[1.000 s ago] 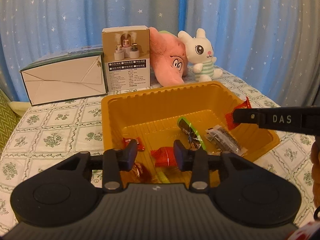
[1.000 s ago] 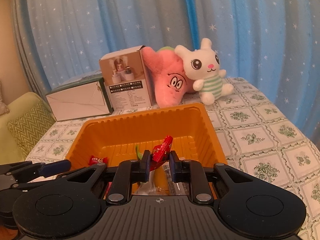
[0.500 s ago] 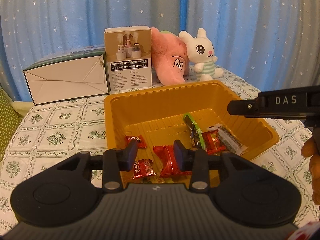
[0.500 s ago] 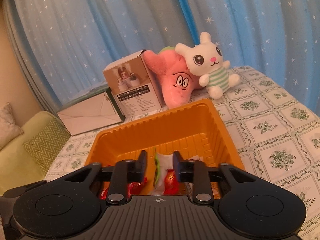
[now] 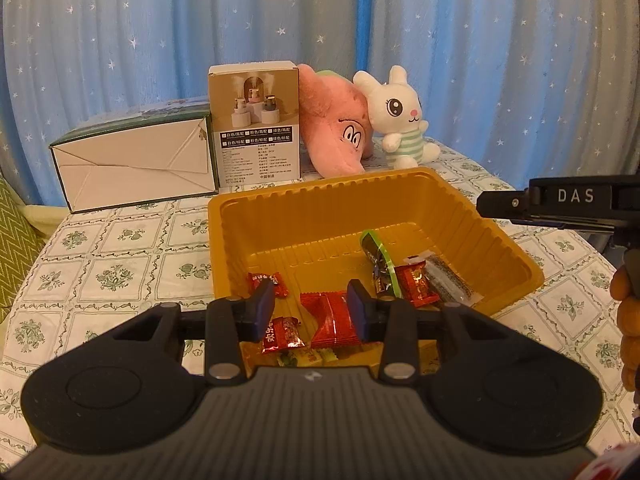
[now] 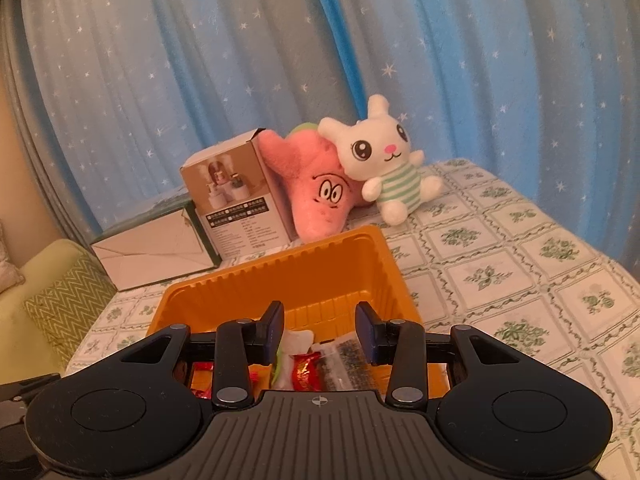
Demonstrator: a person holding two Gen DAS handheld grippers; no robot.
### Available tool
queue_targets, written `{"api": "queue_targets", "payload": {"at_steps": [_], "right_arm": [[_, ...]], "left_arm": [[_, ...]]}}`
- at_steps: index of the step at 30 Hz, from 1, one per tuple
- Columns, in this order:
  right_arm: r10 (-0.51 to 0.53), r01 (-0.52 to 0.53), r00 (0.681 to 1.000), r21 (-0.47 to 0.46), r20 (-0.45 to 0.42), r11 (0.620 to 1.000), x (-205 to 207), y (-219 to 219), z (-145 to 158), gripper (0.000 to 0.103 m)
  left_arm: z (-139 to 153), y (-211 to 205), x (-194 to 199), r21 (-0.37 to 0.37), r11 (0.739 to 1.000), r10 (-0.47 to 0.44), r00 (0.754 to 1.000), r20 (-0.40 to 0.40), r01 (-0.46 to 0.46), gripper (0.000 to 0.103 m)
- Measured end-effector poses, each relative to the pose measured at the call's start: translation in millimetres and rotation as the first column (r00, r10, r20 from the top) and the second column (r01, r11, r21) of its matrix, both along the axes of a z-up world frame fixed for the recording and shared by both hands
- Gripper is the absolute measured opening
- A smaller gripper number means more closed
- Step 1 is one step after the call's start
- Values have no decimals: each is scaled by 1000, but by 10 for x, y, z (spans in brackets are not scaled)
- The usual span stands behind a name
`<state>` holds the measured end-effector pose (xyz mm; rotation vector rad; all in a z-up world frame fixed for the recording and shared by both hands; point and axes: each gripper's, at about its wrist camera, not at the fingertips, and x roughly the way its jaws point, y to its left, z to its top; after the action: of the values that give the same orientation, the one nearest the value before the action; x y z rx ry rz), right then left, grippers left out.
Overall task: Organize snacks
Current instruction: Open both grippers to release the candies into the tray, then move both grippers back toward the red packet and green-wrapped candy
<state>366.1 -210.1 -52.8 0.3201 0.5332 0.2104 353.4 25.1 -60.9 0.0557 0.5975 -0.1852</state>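
An orange plastic tray (image 5: 460, 216) sits on the patterned tablecloth and holds several wrapped snacks: red candies (image 5: 334, 314), a green-edged packet (image 5: 380, 264) and a clear dark packet (image 5: 444, 278). My left gripper (image 5: 312, 312) is open and empty, just above the tray's near edge. My right gripper (image 6: 320, 330) is open and empty, raised above the tray (image 6: 280, 284), with snacks (image 6: 306, 372) below it. The right gripper's side also shows at the right of the left wrist view (image 5: 560, 200).
Behind the tray stand a white carton (image 5: 136, 168), a tall product box (image 5: 256, 124), a pink plush (image 5: 336, 136) and a white bunny plush (image 5: 400, 120). Blue star curtains hang at the back. A green cushion (image 6: 60, 296) lies at the left.
My right gripper opened and let go of the red candy, which now lies in the tray. It then rose and drew back to the right. My left gripper lifted slightly.
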Motion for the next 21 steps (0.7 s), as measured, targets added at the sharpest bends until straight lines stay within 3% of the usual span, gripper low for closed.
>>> {"api": "queue_targets", "payload": {"at_steps": [9,21], "right_arm": [[-26,27,1000,-35,17,999,-254,-115,74,40],[-18,18,1000,-55,13,998,-874,-222,225,40]], "left_arm": [[118,22,-305,-41,999,0,1000,24,1,35],[148,-11,-982,-101,995,-2,1000,-30,-1,35]]}}
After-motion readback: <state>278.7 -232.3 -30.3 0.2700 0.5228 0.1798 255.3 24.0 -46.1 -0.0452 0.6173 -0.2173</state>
